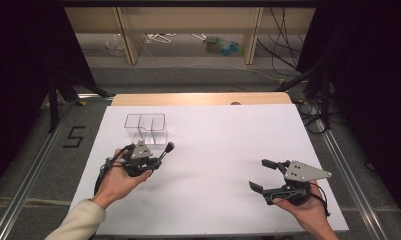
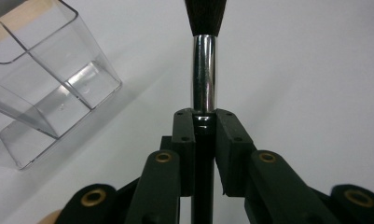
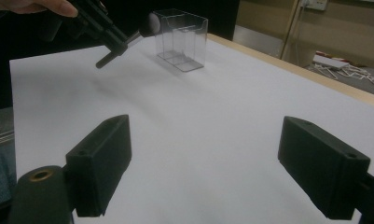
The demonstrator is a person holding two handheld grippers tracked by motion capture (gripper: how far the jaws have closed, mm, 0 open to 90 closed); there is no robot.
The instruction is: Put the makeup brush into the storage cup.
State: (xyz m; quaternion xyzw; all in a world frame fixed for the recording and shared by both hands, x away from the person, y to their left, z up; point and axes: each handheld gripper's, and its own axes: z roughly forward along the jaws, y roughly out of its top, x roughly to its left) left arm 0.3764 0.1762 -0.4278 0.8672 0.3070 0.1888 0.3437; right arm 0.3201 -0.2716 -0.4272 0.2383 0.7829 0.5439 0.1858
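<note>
Two grippers are up over the table [image 1: 213,200], and we hold the brush [image 1: 165,150] in the left gripper [image 1: 158,159], jaws pinched on its handle just below the metal ferrule [image 2: 204,70]. Its long axis runs straight out along the jaws, bristles [image 2: 204,16] leading. The clear box [image 1: 146,128] stands just beyond and slightly to the left of the brush tip, near but apart, its open compartments facing up. So we judge the coming move turns on tipping the brush upright and carrying it the short way over that rim. Our right gripper [image 1: 260,175] hovers well apart, jaws spread wide and empty, far less handy.
</note>
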